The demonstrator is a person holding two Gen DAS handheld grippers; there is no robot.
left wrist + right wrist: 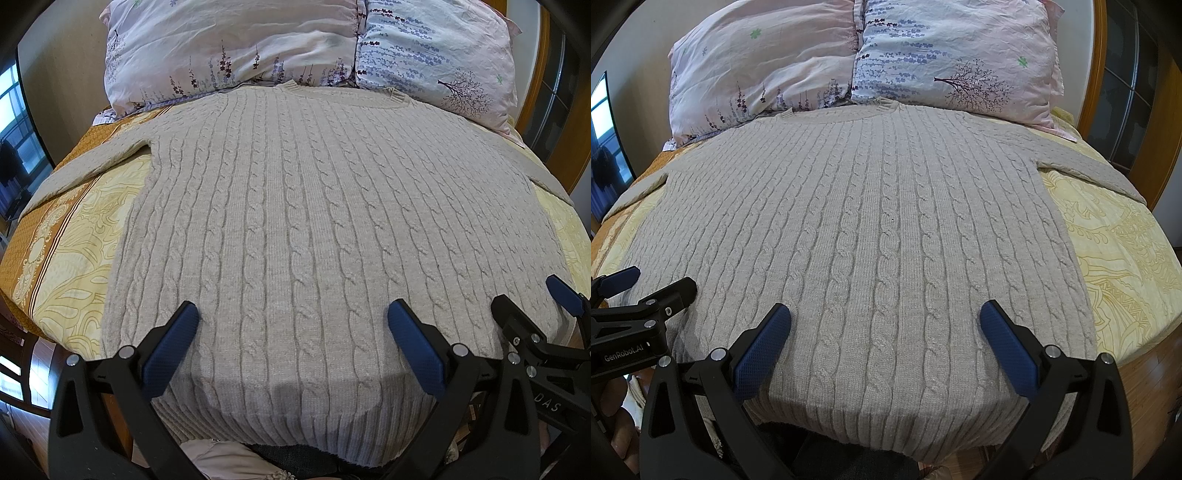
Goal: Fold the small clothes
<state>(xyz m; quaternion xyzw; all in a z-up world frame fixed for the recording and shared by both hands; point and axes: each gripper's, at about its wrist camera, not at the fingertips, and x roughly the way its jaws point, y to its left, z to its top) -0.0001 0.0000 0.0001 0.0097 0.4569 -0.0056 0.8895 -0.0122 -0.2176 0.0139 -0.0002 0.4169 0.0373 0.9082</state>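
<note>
My left tongs [293, 325] and right tongs [885, 325] hover spread wide over the hem of the beige cable-knit sweater [314, 221], lying flat on the yellow-patterned bed [1126, 258], collar toward the floral pillows [849, 62].

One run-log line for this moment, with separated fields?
item: beige cable-knit sweater flat on yellow patterned bedspread | left tool open | right tool open | fold: not started

Cable-knit sweater [295, 221] spread flat on the bed [74, 251].
Left tongs [293, 325] gape wide above its hem; right tongs [532, 299] alongside; pillows [295, 48] beyond the collar.
</note>
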